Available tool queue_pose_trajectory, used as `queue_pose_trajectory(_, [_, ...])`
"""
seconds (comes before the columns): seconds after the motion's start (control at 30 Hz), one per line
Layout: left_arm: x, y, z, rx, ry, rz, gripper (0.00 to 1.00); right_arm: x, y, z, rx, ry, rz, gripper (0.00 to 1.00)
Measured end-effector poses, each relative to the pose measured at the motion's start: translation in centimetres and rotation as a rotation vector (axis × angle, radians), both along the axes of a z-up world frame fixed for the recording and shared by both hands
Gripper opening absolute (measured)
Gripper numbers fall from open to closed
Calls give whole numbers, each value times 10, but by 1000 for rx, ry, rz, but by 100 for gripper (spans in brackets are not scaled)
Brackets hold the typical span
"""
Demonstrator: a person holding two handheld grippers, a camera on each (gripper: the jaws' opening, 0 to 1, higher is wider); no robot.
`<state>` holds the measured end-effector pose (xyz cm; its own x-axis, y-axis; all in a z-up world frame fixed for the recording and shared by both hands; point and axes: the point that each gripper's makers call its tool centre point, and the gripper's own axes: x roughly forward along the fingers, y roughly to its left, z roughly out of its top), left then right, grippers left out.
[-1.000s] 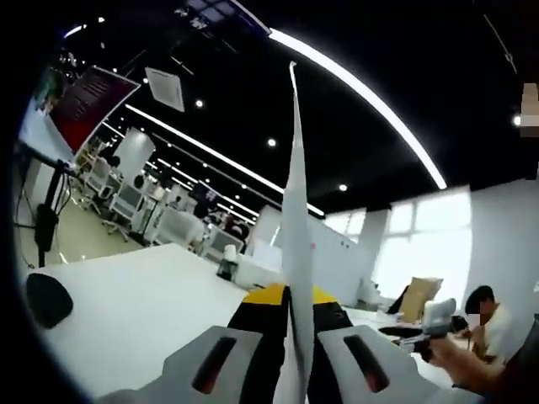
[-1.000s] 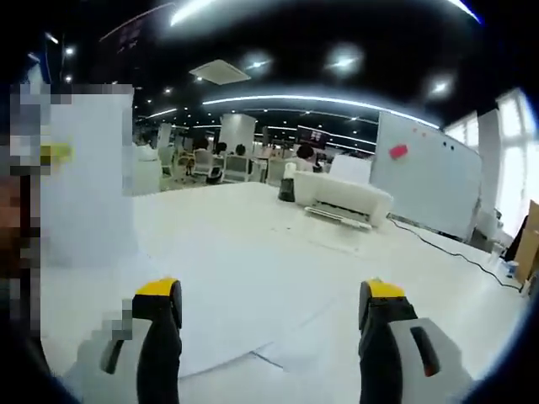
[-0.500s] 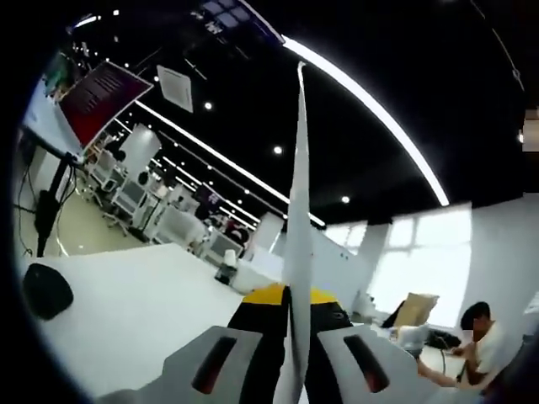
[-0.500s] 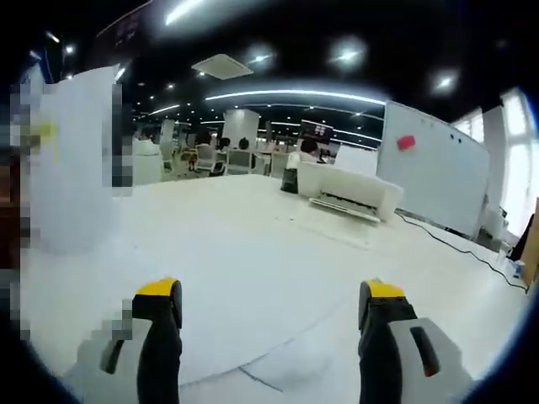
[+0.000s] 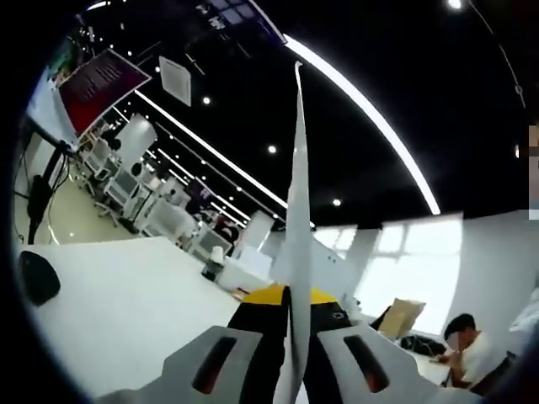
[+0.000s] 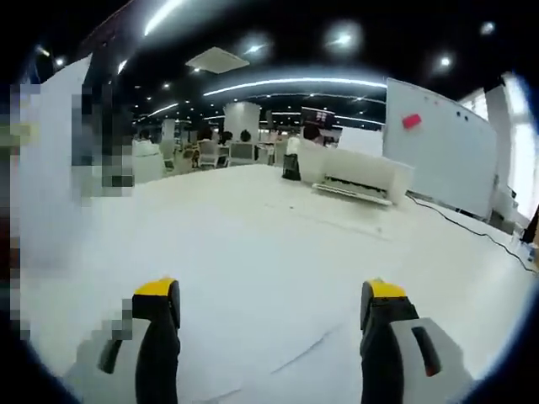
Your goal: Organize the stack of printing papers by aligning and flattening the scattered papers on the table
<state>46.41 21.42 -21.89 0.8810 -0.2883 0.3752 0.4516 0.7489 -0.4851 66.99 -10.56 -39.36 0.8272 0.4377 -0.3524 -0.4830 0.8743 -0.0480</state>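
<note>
In the left gripper view my left gripper [image 5: 289, 296] is shut on the stack of white papers [image 5: 297, 219], held edge-on and standing up from between the yellow-tipped jaws. My right gripper [image 6: 269, 295] is open over the white table [image 6: 253, 244], nothing between its fingers. In the right gripper view the held papers [image 6: 50, 168] appear as a broad white sheet at the left, partly blurred. Faint sheet edges [image 6: 303, 352] lie flat on the table near the right gripper's fingertips.
A white printer [image 6: 362, 175] stands at the table's back right, with a dark bottle [image 6: 291, 167] beside it. A black mouse-like object [image 5: 38, 276] lies on the table at left. A whiteboard [image 6: 438, 143] and a seated person [image 5: 467, 349] are beyond the table.
Both views have shifted slightly with the hands. The right gripper has moved forward over the table, and the flat sheets' edges have slid toward the bottom of its view. The left gripper still holds the papers.
</note>
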Motion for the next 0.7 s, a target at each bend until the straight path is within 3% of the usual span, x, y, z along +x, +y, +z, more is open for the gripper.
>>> queue_pose_trajectory(0.27, [-2, -1, -4, -1, 12, -8, 6, 5, 0, -19, 41, 66, 13, 85])
queue_pose_trajectory(0.7, [-1, -9, -9, -5, 26, -38, 6, 11, -2, -34, -15, 54, 19, 88])
